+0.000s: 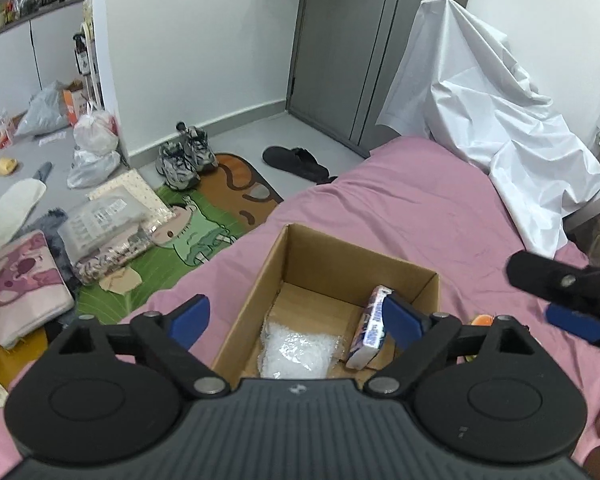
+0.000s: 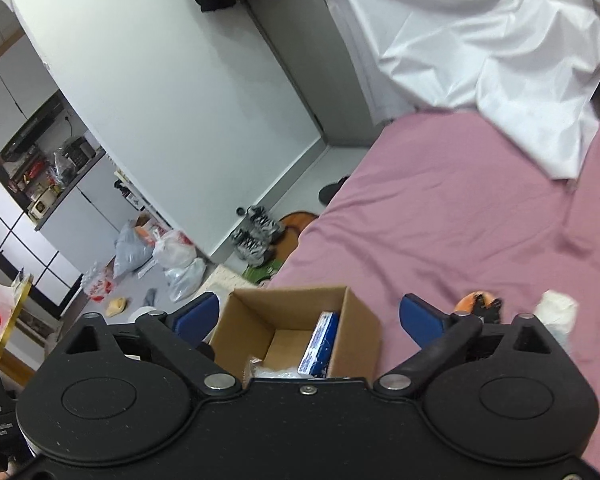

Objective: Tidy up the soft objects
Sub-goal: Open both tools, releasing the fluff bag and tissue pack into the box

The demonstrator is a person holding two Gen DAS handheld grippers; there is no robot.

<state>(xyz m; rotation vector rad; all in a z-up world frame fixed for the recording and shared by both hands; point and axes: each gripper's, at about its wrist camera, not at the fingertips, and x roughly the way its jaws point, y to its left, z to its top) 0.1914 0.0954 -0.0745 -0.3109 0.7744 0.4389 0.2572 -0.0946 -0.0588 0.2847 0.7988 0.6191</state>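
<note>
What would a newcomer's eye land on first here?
The open cardboard box on the pink bedsheet, holding a clear plastic bag and a blue-and-white packet leaning on its right wall. Behind, a white sheet drapes something tall. Both grippers' jaws are open.

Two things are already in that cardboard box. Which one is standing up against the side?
The blue-and-white packet stands on edge, leaning against the right wall of the cardboard box. The clear plastic bag lies flat on the box floor instead.
</note>
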